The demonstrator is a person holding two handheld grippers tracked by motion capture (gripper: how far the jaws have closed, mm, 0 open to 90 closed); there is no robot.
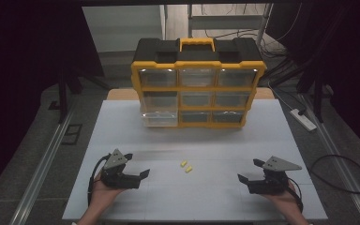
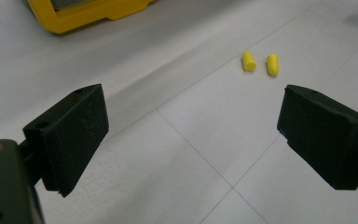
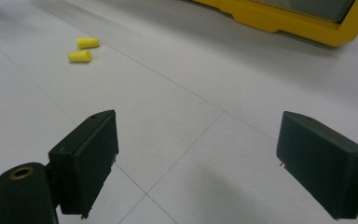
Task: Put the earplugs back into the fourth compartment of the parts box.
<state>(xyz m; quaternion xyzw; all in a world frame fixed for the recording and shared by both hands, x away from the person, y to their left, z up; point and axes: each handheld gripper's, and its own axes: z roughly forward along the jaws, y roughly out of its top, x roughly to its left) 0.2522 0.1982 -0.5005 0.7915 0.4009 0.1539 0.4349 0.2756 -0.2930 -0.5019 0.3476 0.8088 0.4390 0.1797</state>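
Observation:
Two small yellow earplugs (image 1: 183,163) (image 1: 188,168) lie side by side on the white table (image 1: 122,136), midway between my two grippers. Behind them stands a yellow and black drawer cabinet (image 1: 198,87) with clear drawers; its bottom left drawer (image 1: 159,119) sticks out a little. My left gripper (image 1: 138,165) rests open at the front left, held in a hand. In the left gripper view the earplugs (image 2: 248,61) (image 2: 272,64) lie ahead of the open gripper (image 2: 193,135). My right gripper (image 1: 249,170) is open at the front right, with the earplugs (image 3: 88,43) (image 3: 80,56) far ahead to its left.
The cabinet's yellow base (image 2: 74,16) (image 3: 284,21) edges both gripper views. On the floor to the right of the table lie a white power strip (image 1: 303,119) and a looped black cable (image 1: 342,173). Metal rails run along both sides of the table.

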